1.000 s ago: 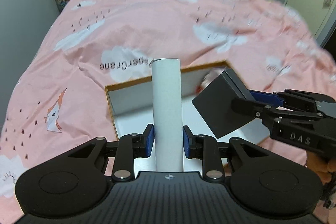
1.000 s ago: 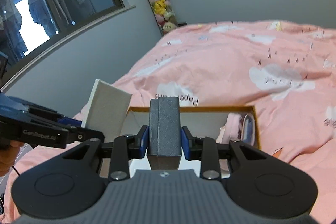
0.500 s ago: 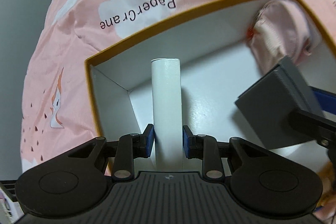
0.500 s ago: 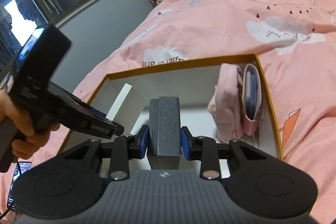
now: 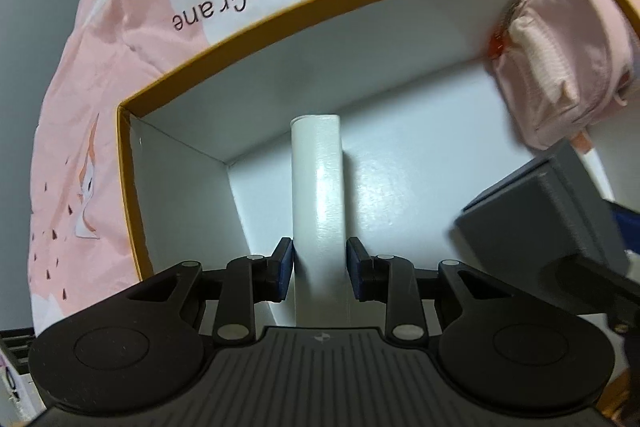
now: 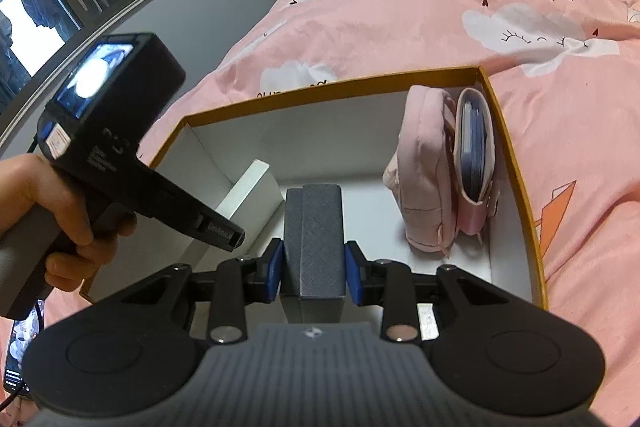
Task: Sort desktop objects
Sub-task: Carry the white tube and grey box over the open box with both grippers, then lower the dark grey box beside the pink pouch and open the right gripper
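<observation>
Your left claw [image 5: 319, 269] points steeply down into the orange-rimmed box [image 5: 280, 15], clenched on the white box [image 5: 318, 195] at frame centre. Your right claw [image 6: 314, 269], tilted downward, grips the grey box [image 6: 316, 227] over the same box's white floor.

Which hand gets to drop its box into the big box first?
Probably the left. Its gripper holds the white box low near the orange box's corner, while the right gripper's grey box looks higher.

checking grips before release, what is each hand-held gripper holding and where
Left hand-held gripper: white box, near end. Right hand-held gripper: grey box, near end.
</observation>
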A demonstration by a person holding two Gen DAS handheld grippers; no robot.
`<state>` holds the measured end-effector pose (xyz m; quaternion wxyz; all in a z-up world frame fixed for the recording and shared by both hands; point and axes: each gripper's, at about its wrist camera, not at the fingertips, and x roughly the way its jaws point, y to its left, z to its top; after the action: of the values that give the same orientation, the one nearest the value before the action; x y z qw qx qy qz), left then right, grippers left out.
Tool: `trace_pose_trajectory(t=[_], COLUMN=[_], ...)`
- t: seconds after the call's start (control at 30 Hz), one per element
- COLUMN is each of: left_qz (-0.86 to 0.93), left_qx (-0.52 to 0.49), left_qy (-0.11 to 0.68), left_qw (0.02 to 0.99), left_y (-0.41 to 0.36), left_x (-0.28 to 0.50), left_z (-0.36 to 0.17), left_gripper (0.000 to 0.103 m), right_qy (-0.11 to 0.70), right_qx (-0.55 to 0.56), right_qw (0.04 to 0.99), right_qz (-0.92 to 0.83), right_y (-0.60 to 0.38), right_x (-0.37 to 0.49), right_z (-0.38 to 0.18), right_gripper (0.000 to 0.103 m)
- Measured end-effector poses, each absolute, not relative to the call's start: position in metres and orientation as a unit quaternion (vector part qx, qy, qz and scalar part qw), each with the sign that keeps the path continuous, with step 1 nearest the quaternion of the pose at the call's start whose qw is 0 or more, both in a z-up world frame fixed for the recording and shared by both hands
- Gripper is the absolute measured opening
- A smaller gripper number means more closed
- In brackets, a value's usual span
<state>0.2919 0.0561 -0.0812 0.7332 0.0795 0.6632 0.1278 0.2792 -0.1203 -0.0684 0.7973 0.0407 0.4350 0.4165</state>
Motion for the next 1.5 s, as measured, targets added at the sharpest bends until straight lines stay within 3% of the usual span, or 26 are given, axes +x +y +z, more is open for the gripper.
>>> trace_pose_trajectory(t=[0.67, 1.13, 1.5], left_qz=[0.047, 0.079, 0.059], left_qx=[-0.02, 0.007, -0.015], left_qy=[0.635, 0.531, 0.57], left_qw=[0.771, 0.843, 0.82], left_y=[0.061, 0.11, 0.138], left_x=[0.282, 0.234, 0.213], left_z=[-0.058, 0.02, -0.004], left_gripper=[0.027, 0.028, 0.028], right_qy=[0.464, 0.478, 0.55], right_qx=[-0.01, -0.078, -0.072], right_qw=[0.786, 0.79, 0.751], right_qz=[0.41, 0.375, 0.358], right_y=[-0.096, -0.07, -0.063], right_x=[0.267, 0.279, 0.278], right_z=[-0.074, -0.065, -0.072], right_gripper=[0.035, 0.035, 0.035])
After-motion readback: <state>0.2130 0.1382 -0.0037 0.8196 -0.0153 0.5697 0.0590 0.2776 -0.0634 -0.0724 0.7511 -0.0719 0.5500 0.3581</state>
